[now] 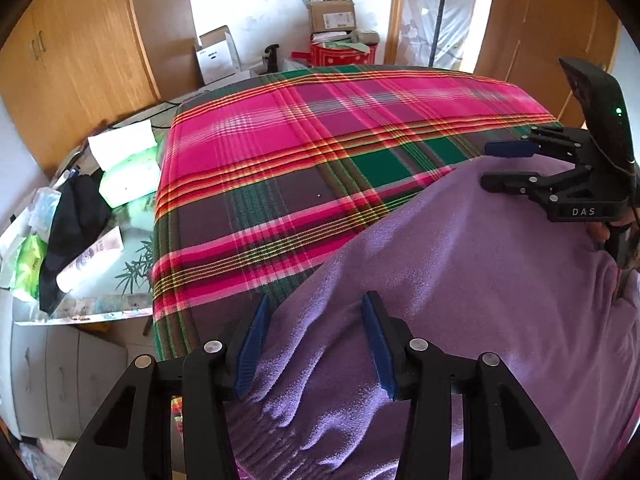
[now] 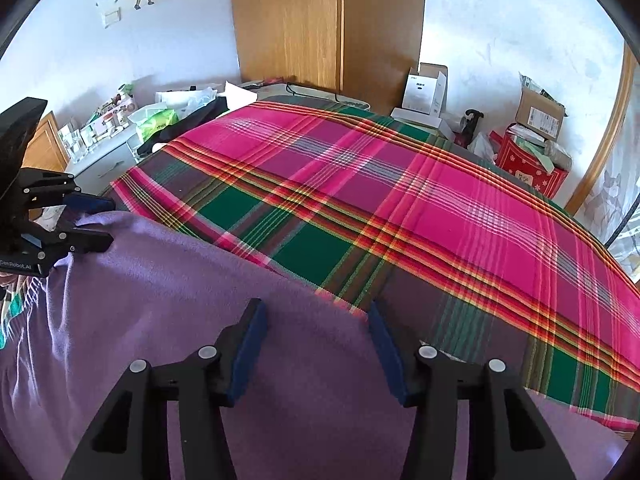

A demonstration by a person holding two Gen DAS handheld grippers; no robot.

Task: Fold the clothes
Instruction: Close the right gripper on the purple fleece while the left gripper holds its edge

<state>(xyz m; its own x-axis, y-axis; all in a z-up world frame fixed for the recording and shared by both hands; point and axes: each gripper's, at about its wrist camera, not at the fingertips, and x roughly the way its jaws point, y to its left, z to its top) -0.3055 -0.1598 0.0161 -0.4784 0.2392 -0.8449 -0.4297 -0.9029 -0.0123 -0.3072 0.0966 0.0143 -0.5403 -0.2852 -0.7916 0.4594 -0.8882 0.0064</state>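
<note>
We record a blanket [image 2: 360,208] spread over the bed, with a garment [image 2: 200,300] lying on its near part. The left hand-held gripper [image 1: 316,344] sits over the garment's left portion and the right hand-held gripper [image 2: 318,354] over its right edge, fabric between the fingers of each. Behind the bed stand a wardrobe [image 2: 320,24] and boxes [image 2: 424,92]; left of it, a cluttered counter [image 1: 100,288].

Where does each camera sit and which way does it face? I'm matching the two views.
Left wrist: on the left gripper, looking down over the purple sweater; right gripper at right.
Right wrist: on the right gripper, same sweater; left gripper at left.
Shared: sweater, plaid blanket, wardrobe.
</note>
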